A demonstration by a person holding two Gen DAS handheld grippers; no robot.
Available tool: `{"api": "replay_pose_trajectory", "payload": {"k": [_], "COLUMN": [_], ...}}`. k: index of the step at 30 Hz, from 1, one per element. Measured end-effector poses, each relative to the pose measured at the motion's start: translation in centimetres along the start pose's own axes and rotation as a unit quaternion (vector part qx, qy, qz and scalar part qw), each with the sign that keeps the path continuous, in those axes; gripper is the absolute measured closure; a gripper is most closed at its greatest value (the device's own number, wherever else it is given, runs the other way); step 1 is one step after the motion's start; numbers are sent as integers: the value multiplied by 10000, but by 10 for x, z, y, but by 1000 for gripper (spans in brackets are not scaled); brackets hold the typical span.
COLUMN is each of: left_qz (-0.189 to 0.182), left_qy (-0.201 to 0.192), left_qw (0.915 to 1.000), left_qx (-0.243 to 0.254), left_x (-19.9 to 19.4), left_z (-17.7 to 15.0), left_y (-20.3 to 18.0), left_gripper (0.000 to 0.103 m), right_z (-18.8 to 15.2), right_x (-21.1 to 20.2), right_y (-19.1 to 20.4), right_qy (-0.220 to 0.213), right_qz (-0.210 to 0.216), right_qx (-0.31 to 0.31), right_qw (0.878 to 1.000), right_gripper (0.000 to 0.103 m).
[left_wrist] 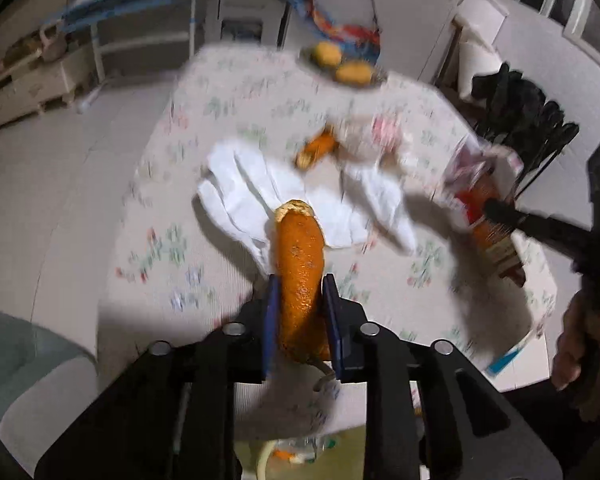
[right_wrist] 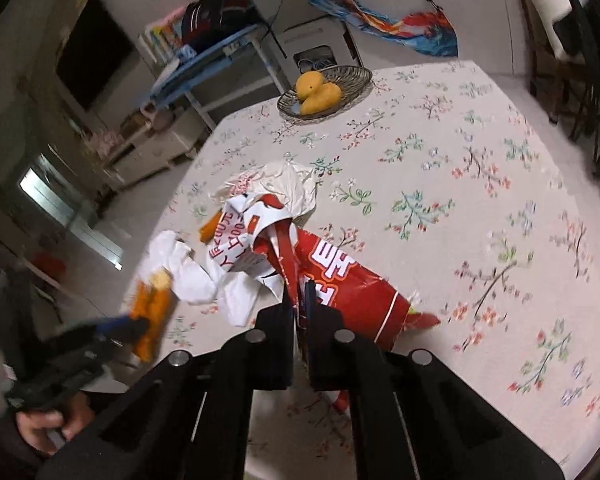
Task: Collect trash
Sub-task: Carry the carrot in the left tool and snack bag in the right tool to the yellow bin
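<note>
Wire basket [right_wrist: 356, 76] holds two mangoes [right_wrist: 318, 94] — left fingers [left_wrist: 274, 300] pinch orange peel [left_wrist: 300, 272], right fingers [right_wrist: 314, 300] pinch red bag [right_wrist: 352, 292].

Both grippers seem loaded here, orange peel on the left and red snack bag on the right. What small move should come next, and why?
Probably lift both off the floral tablecloth toward a bin: the left gripper clamps the long orange peel, the right gripper pinches the red printed snack bag. No bin clearly shows.
</note>
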State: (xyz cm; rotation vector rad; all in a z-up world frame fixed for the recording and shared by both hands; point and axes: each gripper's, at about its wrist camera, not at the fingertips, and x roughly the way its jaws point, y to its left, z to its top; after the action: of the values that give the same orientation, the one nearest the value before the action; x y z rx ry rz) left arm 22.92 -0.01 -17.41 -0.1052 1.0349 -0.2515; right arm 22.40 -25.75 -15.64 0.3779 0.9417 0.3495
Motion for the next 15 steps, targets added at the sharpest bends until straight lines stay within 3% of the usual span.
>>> {"api": "replay_pose_trajectory", "payload": {"k": [2, 4, 9, 15], "left_qz": [-27, 230, 464, 359], "left_qy": [46, -106, -647, -849], "left_qw": [10000, 9997, 9967, 9942], "left_qx": [-71, -22, 153, 557], "left_x": [3, -4, -26, -28], "left_z": [-4, -7, -14, -8], "left_y": [3, 3, 1, -16], "left_gripper": [67, 57, 56, 56], "right_z": [-4, -7, -10, -11], "right_x": [-2, -4, -6, -5], "right_y": [0, 3, 3, 0], "right_qy": [-1, 0, 12, 47], "right_qz": [81, 90, 114, 109], "right_qx": [83, 72, 106, 121], "right_qw": [9999, 9999, 9999, 9999], "right_gripper": [97, 97, 97, 97]}}
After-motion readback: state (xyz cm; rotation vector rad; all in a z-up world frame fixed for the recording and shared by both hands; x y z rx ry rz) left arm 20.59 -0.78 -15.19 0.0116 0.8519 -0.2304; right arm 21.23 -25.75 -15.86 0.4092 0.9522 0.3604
